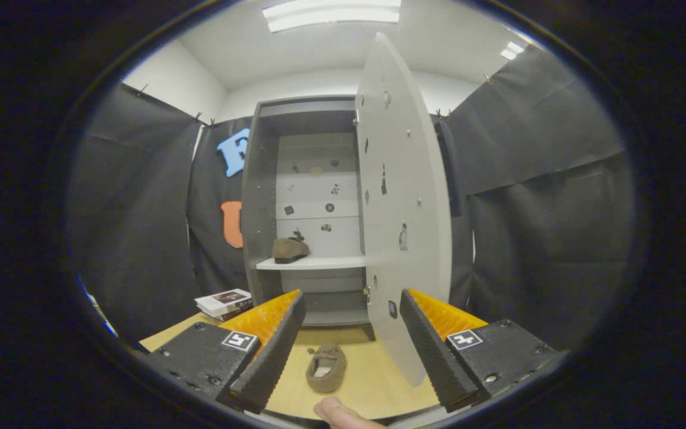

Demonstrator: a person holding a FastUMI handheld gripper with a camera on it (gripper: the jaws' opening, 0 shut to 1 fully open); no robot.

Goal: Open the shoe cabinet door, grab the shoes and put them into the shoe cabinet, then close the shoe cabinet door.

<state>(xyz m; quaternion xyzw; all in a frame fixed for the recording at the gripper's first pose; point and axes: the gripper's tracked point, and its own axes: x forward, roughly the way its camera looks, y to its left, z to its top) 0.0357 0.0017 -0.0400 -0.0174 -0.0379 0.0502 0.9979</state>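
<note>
Grey cabinet (pixel 310 196) stands beyond the fingers, its door (pixel 405 208) swung wide open. One brown shoe (pixel 289 249) sits on the shelf (pixel 319 263) — the other (pixel 326 368) lies on the table (pixel 373 381), between the released gripper (pixel 349 348) fingers. Books (pixel 224 302) rest left.

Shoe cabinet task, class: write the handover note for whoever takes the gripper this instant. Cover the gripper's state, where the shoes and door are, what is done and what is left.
Gripper: open, holding nothing, its fingers spread wide above the wooden table.
Cabinet door: swung open, its edge toward the gripper, just ahead of the right finger.
First shoe: on the shelf inside the shoe cabinet.
Second shoe: lying on the table between the fingers, opening up.
A fingertip shows at the near table edge.
Done: door opened, one shoe placed.
Left: grasp the second shoe, set it in the cabinet, close the door.
</note>
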